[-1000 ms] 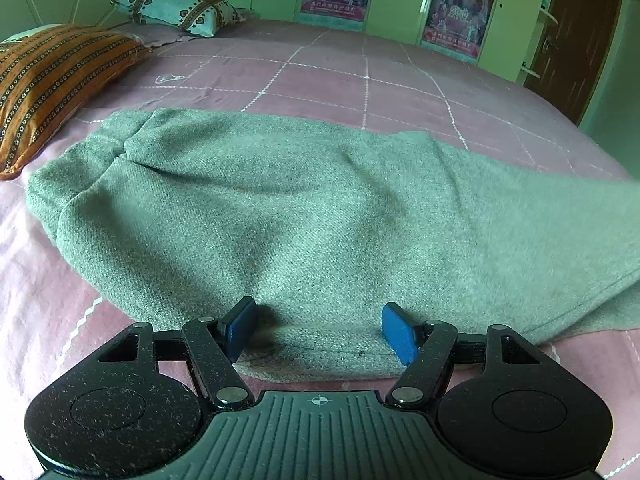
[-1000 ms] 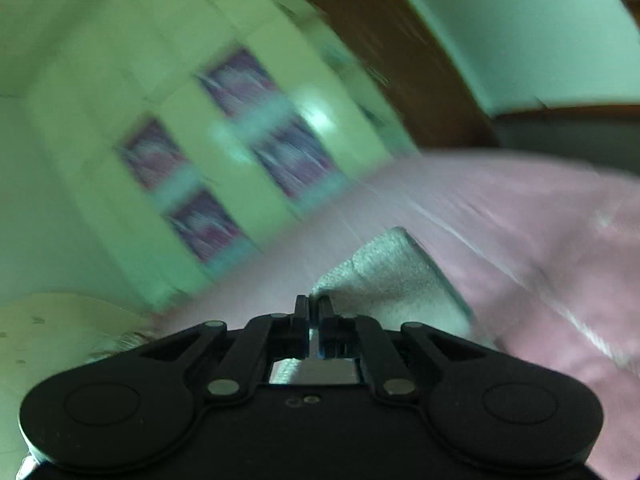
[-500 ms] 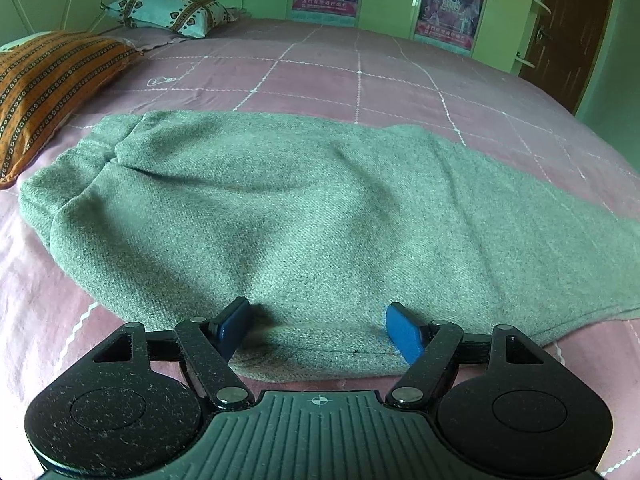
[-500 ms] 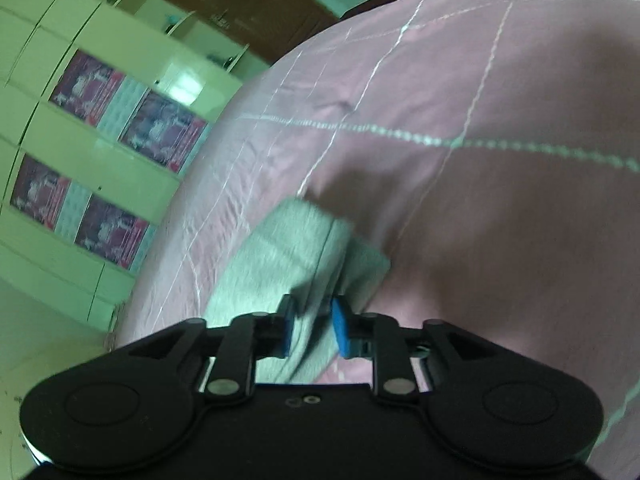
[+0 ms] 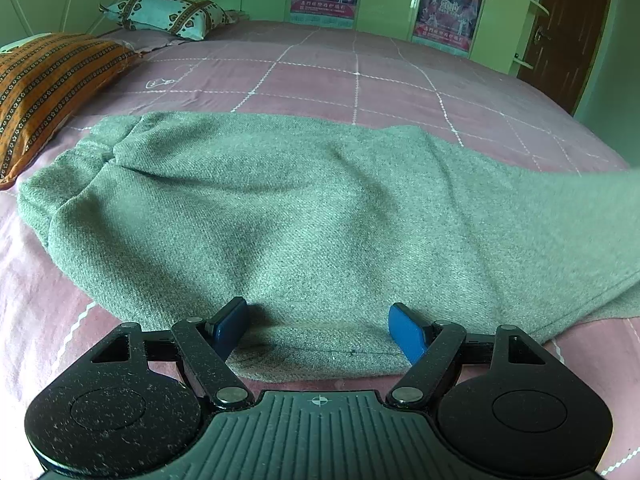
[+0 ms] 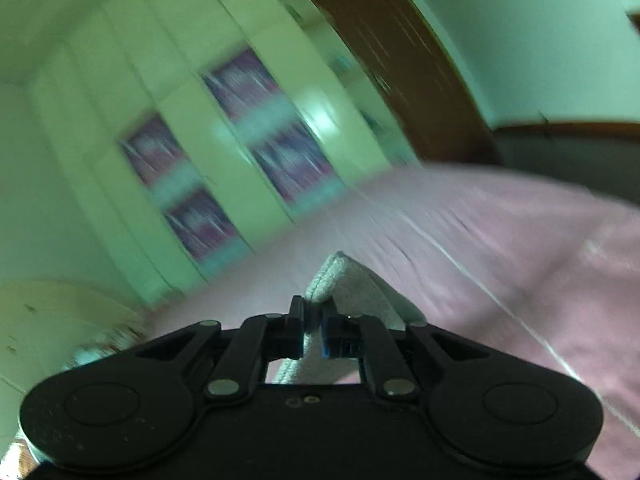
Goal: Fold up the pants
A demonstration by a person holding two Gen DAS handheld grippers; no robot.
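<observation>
Item: grey pants [image 5: 304,216], lying crosswise on the pink bedsheet [image 5: 360,80], waist end bunched near the orange striped pillow [image 5: 44,92], leg end running off to the right of the left wrist view.

Change noted: half a second before, the right gripper [image 6: 313,330] stood slightly parted over a loose cuff resting on the sheet; by this moment its fingers were pressed together on that cuff, a fold of grey cloth pinched between them and standing above the tips. In the left wrist view the far right portion of the pants had lifted off the sheet and blurred, where it had lain flat before. Judged meaning: the leg end was secured and the fold toward the waist had begun.

Pose, right: gripper pointed roughly level across the bed toward the wardrobe doors [image 6: 224,148]; heavy blur indicated quick travel.

Pose, left: left gripper [image 5: 319,330] angled down at the near hem, unmoved, fingers spread wide and a little wider than a second earlier, the hem between them but not squeezed. Judged role: poised to anchor the near edge.
</observation>
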